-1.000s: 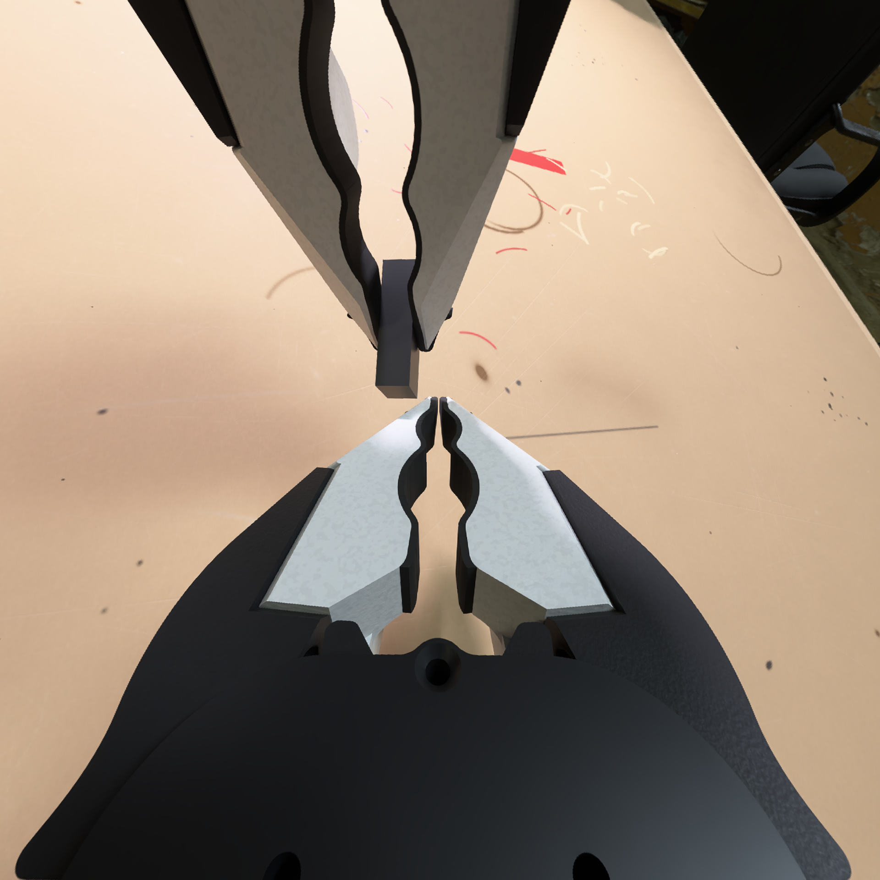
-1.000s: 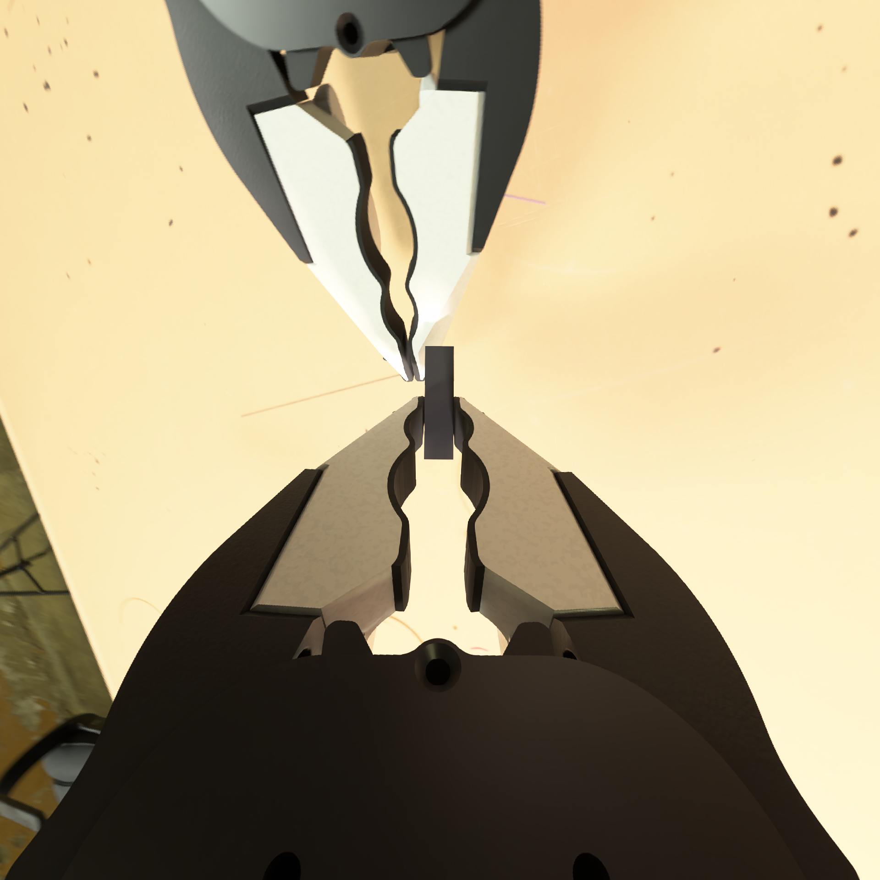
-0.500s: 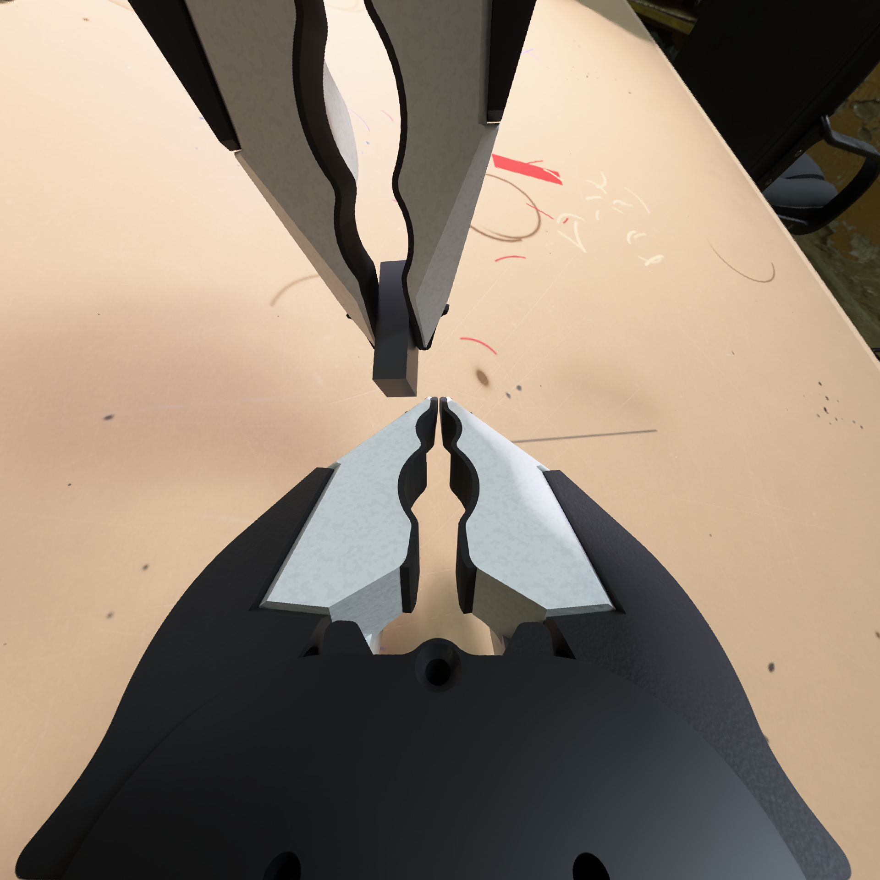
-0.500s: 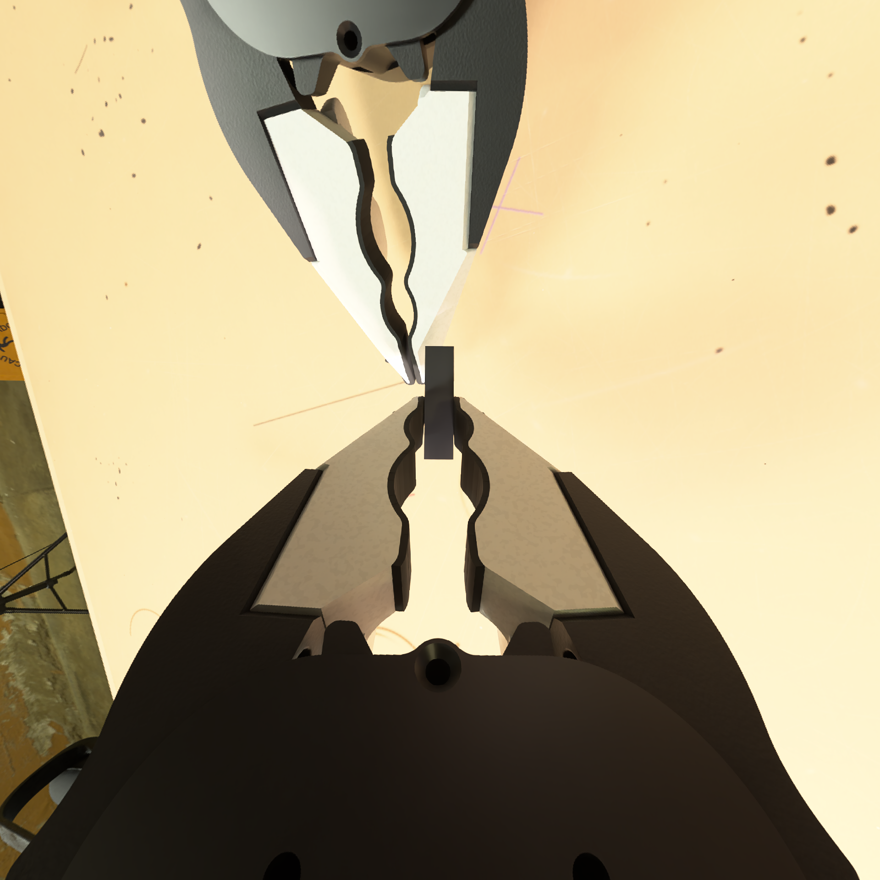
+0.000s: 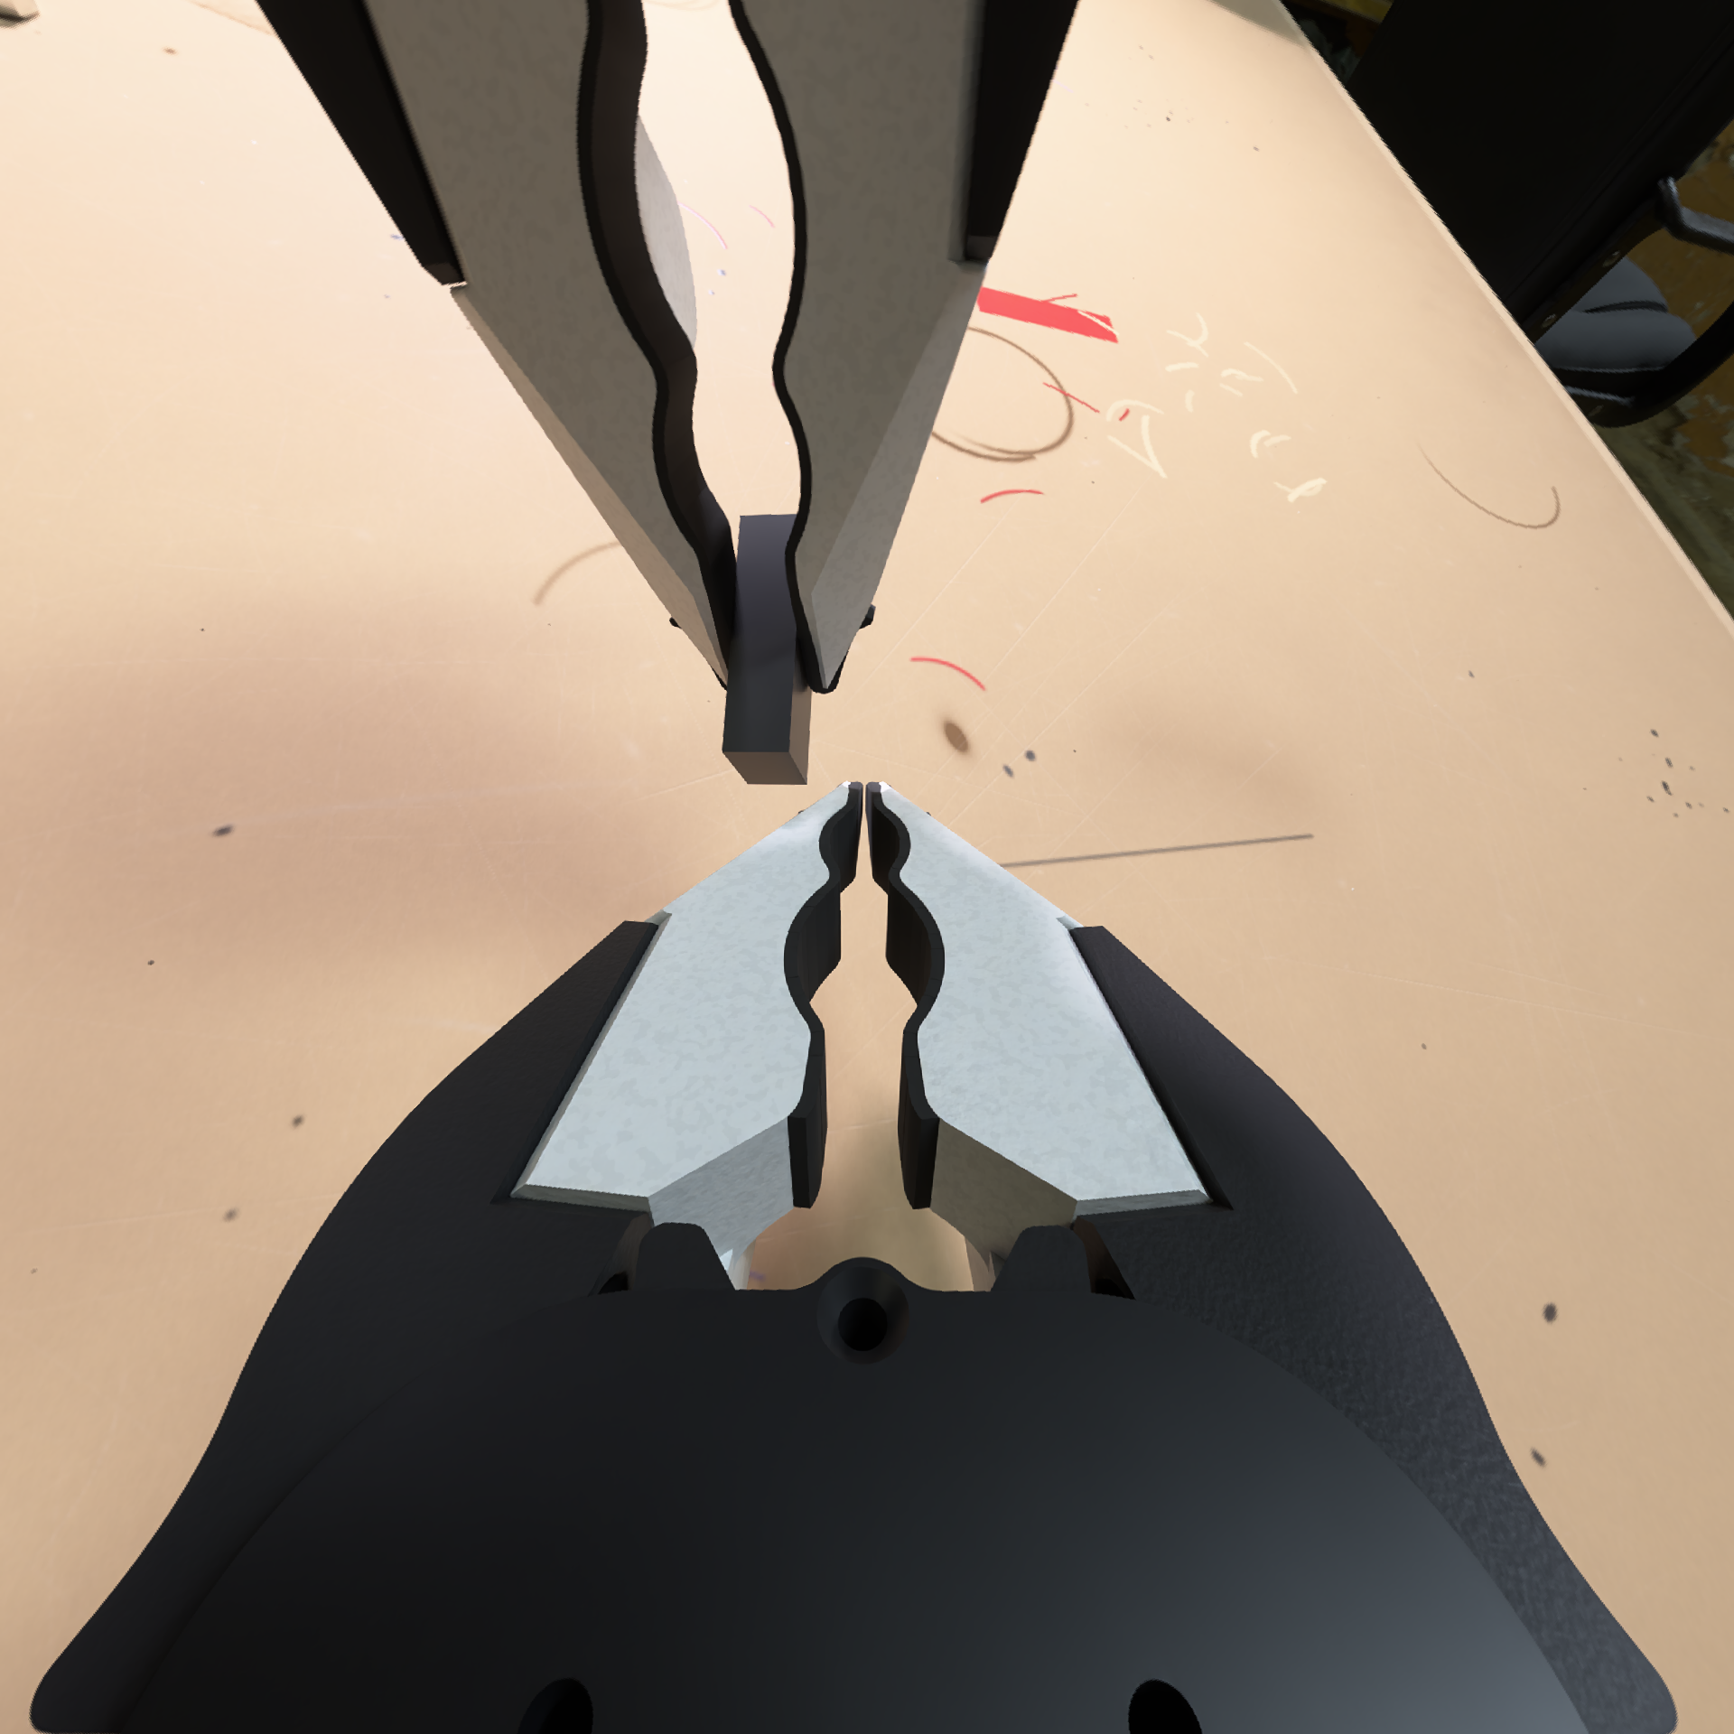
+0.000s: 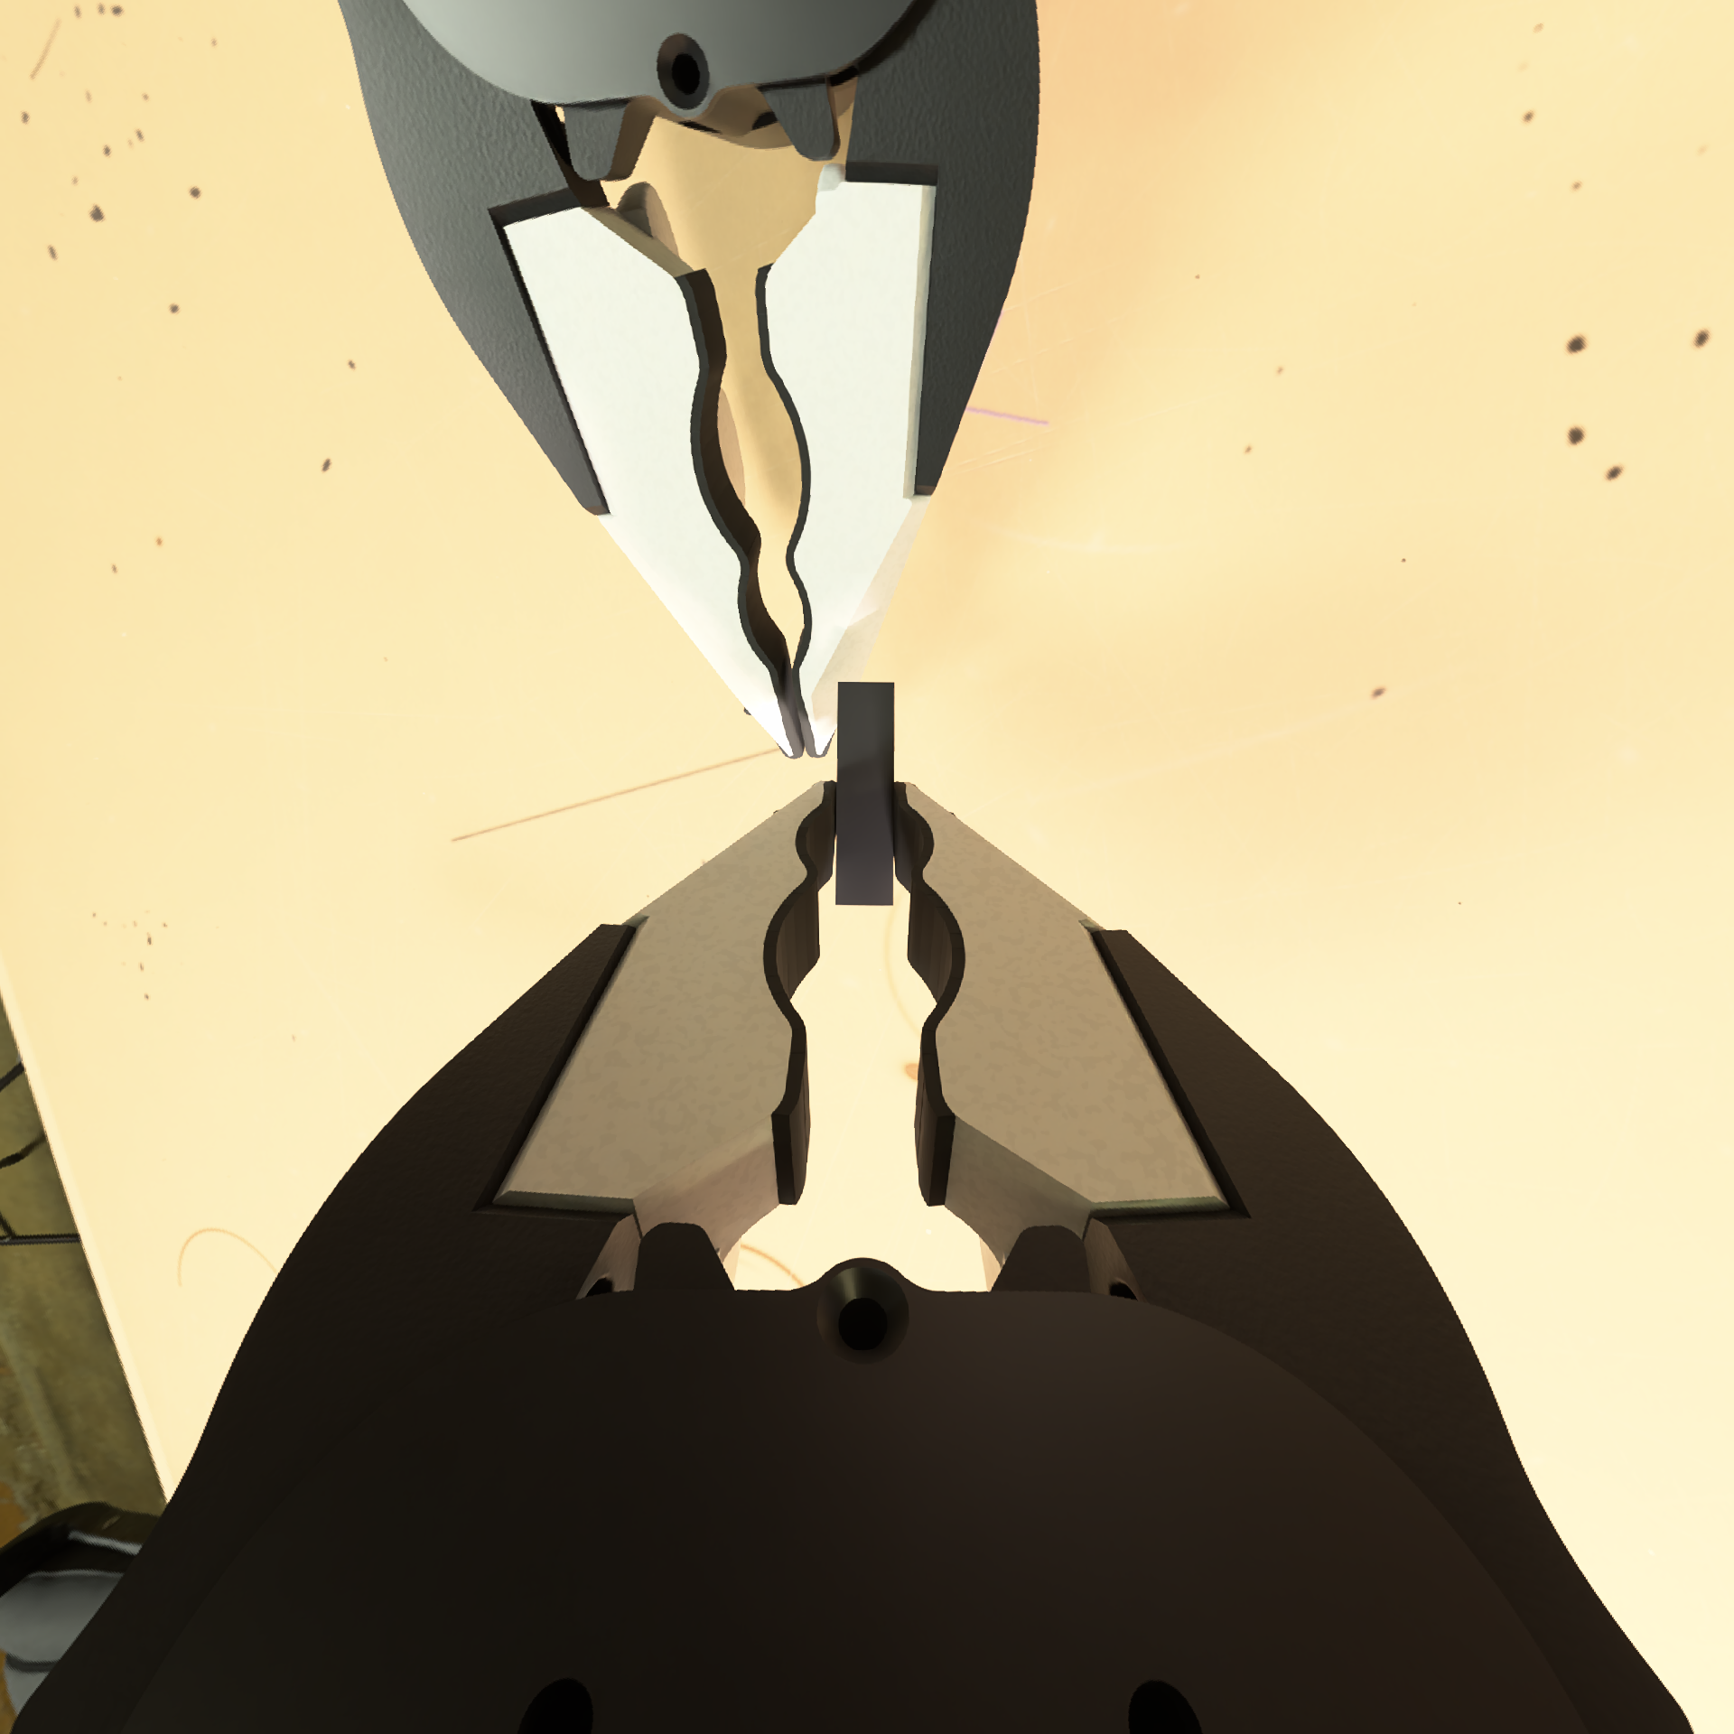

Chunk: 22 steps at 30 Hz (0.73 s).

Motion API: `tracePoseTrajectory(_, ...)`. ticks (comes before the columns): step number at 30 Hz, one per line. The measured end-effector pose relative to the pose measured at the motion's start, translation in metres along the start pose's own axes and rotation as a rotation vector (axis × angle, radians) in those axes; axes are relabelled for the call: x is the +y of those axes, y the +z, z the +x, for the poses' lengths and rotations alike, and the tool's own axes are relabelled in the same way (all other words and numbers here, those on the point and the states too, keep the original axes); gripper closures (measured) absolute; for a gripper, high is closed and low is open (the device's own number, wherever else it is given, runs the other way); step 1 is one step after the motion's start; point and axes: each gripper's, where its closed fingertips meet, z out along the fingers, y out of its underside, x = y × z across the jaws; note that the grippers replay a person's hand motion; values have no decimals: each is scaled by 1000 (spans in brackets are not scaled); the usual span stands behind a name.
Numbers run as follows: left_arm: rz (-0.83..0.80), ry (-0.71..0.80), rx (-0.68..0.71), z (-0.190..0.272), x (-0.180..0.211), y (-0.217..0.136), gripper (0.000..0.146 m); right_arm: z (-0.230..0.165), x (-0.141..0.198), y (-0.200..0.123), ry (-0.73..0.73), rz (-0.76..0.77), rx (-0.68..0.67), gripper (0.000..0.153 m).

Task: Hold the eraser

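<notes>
Eraser (image 5: 765,657): a small dark slab, pinched edge-on between the tips of my right gripper (image 6: 863,798). About half of it sticks out past those tips, and it is clear of the desk (image 5: 281,563).
Right jaws: closed on the eraser, with the tips pressed to its two broad faces. I judge that a tip hold was chosen so the free end stays exposed.
Left gripper (image 5: 861,786): its jaws are closed on nothing, with only a hairline slit between the tips. They sit just short of the eraser's free end and a little to one side of it, not touching.
Facing: the two grippers point tip to tip, the right one coming at mine from above in the left wrist view. To my reading, this lines the eraser up for a second hold, though my left jaws would have to open first.
Task standing: I judge the hold is made, since the eraser hangs in the right jaws alone.
Risk: the hold is shallow, so a nudge from my left tips could twist the slab out.
Writing: the eraser and both grippers show no brand or label. On the desk, beyond and right of the right jaws, are a red smear (image 5: 1046,310), pale scribbles (image 5: 1220,403) I cannot read and brown arcs.
Beyond the desk edge: a dark chair (image 5: 1651,310).
</notes>
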Motion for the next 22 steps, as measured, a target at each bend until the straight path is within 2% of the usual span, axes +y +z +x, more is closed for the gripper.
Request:
tracePoseTrajectory(9, -3, -52, 43, 0, 0, 1, 145, 0, 0, 0, 15, 10, 58, 142)
tracePoseTrajectory(15, 1, -48, 12, -2, 0, 0, 146, 1, -1, -1, -17, 39, 130, 142)
tracePoseTrajectory(22, -1, -73, 28, -3, 0, 1, 145, 2, -1, -1, 48, 139, 75, 142)
